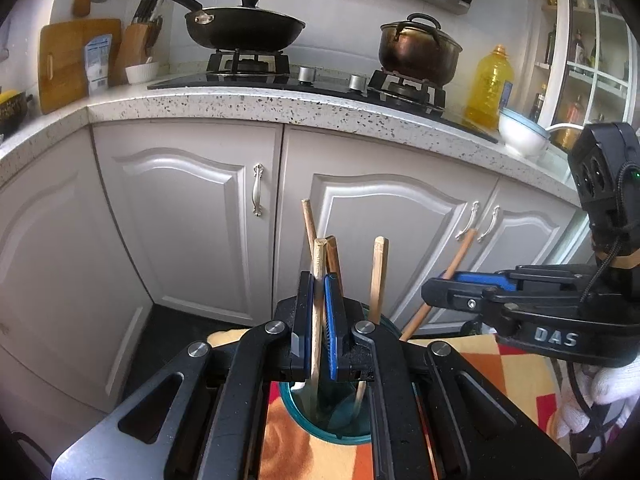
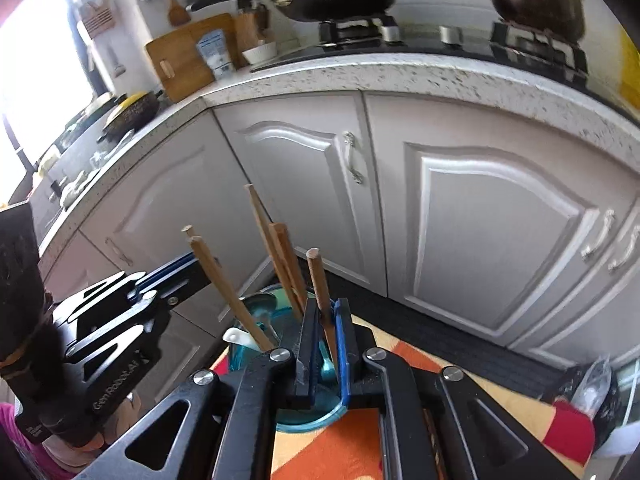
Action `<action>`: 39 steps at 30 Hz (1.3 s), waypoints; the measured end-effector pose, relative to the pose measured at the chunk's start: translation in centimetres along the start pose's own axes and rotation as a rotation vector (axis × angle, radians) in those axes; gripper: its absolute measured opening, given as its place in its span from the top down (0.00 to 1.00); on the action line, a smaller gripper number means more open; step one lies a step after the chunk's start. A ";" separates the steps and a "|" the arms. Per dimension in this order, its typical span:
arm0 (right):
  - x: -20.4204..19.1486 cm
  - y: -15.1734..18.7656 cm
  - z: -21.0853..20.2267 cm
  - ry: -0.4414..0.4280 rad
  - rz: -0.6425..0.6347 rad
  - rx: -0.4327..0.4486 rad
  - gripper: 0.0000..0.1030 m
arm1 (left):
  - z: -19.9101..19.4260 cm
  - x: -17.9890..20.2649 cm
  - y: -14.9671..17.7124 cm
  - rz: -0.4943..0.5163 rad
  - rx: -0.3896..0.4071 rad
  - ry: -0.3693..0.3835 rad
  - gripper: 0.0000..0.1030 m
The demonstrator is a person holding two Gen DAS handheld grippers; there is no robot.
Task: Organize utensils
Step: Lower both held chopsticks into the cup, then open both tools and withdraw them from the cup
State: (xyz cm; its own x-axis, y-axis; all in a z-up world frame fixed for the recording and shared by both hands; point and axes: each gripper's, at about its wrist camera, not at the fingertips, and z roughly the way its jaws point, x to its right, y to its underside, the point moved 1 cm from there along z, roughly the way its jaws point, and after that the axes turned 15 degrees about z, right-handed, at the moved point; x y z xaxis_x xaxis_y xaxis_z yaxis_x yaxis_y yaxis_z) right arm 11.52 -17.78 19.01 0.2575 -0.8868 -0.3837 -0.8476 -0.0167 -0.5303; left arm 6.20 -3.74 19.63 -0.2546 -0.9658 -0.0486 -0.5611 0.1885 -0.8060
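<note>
The left gripper (image 1: 319, 312) is held level, its blue-padded jaws pressed together on a pale chopstick (image 1: 318, 320). The right gripper (image 2: 326, 340) is held just to its right, jaws likewise clamped on a brown chopstick (image 2: 322, 292). A white-gloved hand (image 1: 600, 396) is seen beneath the right gripper.

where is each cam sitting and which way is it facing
Left wrist: on the left claw, facing the white cabinets and stove; shut on a pale wooden chopstick over the teal glass cup; right claw enters at right.
Right wrist: on the right claw, same facing, tilted; shut on a brown wooden chopstick; left claw at left.
Shared: cup, chopsticks, black frying pan.
</note>
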 end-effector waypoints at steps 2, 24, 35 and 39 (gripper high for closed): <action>0.3 0.2 -0.6 -0.009 0.012 0.004 0.70 | -0.3 -0.1 0.0 -0.003 0.000 0.002 0.92; 2.6 8.1 -7.5 0.077 0.048 0.077 0.66 | -6.5 4.8 1.2 0.063 0.027 -0.033 0.60; 4.8 11.6 -12.5 0.124 0.114 0.155 0.61 | -7.5 10.2 2.1 0.127 0.015 0.018 0.60; 5.4 12.7 -13.5 0.138 0.123 0.164 0.61 | -7.6 11.8 2.3 0.149 0.012 0.033 0.60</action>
State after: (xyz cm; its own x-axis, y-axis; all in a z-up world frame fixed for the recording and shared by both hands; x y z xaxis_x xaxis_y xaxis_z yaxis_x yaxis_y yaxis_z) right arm -4.10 -28.99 20.47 0.0815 -0.9322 -0.3526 -0.7792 0.1610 -0.6058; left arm -4.08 -13.31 21.67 -0.3602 -0.9209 -0.1492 -0.5053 0.3270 -0.7986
